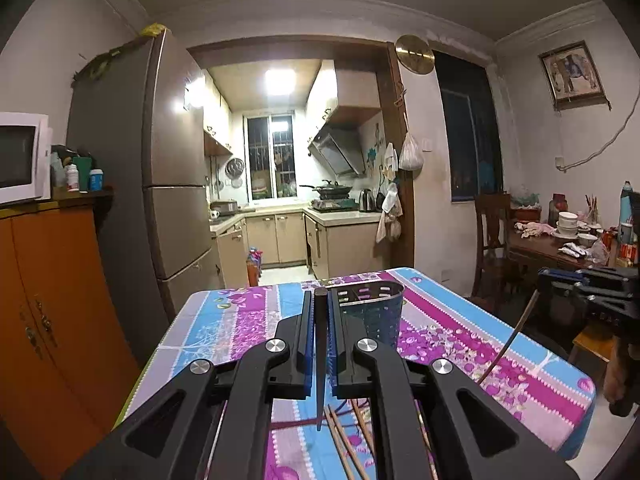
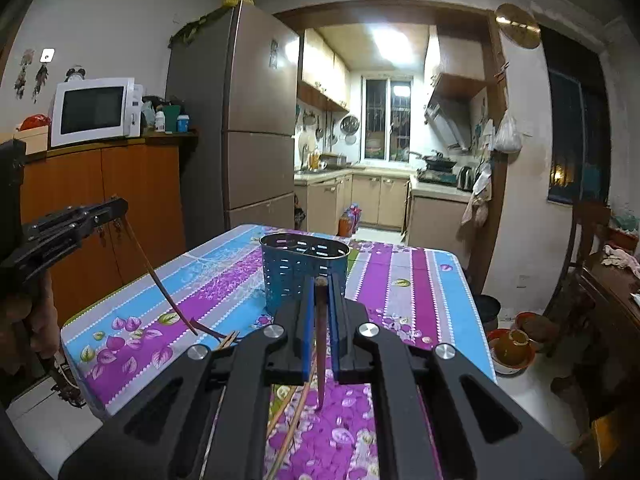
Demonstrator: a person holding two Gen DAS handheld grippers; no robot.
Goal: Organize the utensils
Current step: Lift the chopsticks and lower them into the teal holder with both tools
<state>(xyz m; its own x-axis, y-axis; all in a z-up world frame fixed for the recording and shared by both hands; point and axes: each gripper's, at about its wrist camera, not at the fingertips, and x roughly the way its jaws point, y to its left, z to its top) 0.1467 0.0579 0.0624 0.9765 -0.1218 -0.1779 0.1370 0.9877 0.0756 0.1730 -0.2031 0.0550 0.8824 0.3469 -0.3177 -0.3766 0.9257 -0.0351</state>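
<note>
A perforated metal utensil holder (image 1: 375,312) stands on the flowered tablecloth (image 1: 240,320); it also shows in the right wrist view (image 2: 304,268). My left gripper (image 1: 320,300) is shut on a dark chopstick (image 1: 320,360) that hangs point down, just left of the holder. My right gripper (image 2: 320,288) is shut on a brown chopstick (image 2: 320,344), held in front of the holder. Each gripper shows at the edge of the other's view, the right gripper (image 1: 560,280) and the left gripper (image 2: 116,206), each with its stick slanting down. Several loose chopsticks (image 1: 344,440) lie on the cloth below the grippers.
An orange cabinet (image 2: 120,200) with a microwave (image 2: 96,110) and a fridge (image 2: 256,128) stand to the left. A wooden table with bowls (image 1: 568,224) and a chair (image 1: 492,236) stand to the right. Bowls (image 2: 516,344) sit on the floor at right.
</note>
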